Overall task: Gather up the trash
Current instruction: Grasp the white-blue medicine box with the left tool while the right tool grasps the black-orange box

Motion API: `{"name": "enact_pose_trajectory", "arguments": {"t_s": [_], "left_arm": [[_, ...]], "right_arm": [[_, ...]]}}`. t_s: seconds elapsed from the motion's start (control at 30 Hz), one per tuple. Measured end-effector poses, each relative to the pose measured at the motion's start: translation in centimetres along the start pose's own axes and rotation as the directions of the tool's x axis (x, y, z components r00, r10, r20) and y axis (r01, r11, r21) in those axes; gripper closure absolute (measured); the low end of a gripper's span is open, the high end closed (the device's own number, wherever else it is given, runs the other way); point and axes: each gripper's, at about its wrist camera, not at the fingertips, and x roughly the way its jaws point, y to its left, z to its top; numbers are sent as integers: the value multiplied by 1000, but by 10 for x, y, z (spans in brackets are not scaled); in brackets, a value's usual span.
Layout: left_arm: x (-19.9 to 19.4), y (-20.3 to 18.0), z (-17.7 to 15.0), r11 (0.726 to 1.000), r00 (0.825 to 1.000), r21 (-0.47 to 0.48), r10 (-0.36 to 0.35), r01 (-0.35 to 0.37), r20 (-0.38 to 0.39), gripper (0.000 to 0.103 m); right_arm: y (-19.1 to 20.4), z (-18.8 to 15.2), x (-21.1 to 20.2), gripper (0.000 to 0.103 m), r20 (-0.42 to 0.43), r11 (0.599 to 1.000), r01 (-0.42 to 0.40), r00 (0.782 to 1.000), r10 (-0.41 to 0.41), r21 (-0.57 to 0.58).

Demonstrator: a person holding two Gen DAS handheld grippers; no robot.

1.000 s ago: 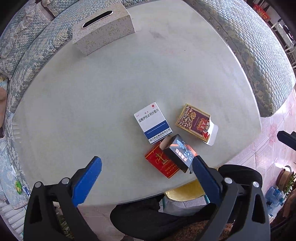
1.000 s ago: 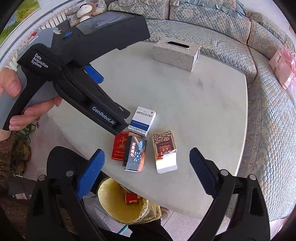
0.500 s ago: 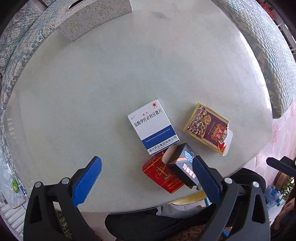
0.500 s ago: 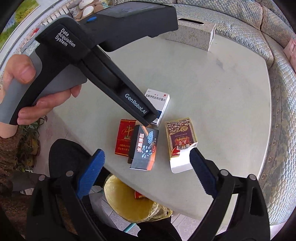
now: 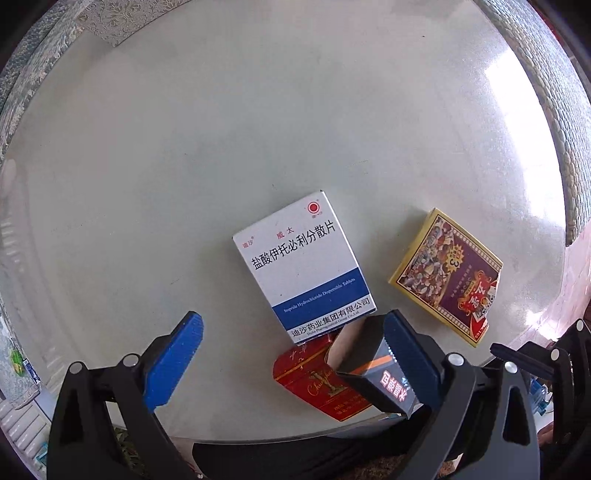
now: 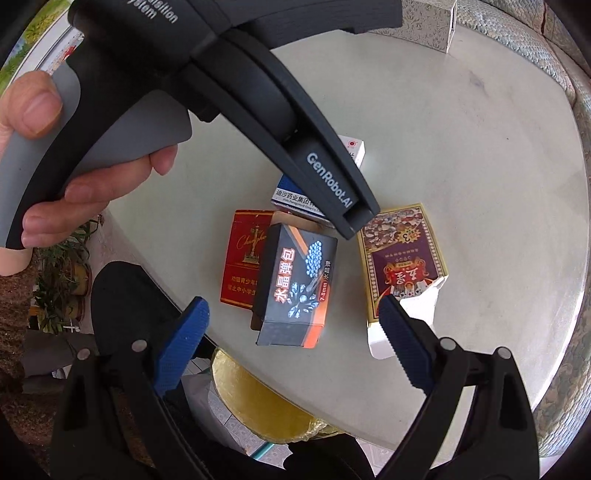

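four boxes (image 5: pixel 301 258) crowd open left tongs (image 5: pixel 291 354).

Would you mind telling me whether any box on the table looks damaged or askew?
Yes: the black box lies propped on the red pack with an end flap open, and the yellow box has a torn white flap at its near end.

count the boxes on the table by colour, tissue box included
white and blue box: 1
red box: 1
black box: 1
yellow-edged card box: 1
pale patterned tissue box: 1
total: 5
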Motion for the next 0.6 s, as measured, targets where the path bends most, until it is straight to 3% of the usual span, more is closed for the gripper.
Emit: {"name": "enact_pose_trajectory", "arguments": {"t_s": [0.6], "left_arm": [[40, 15, 7, 1000, 1000, -21, -22, 22, -22, 7]], "right_arm": [[-7, -10, 34, 13, -34, 995, -95, 995, 95, 15]]}}
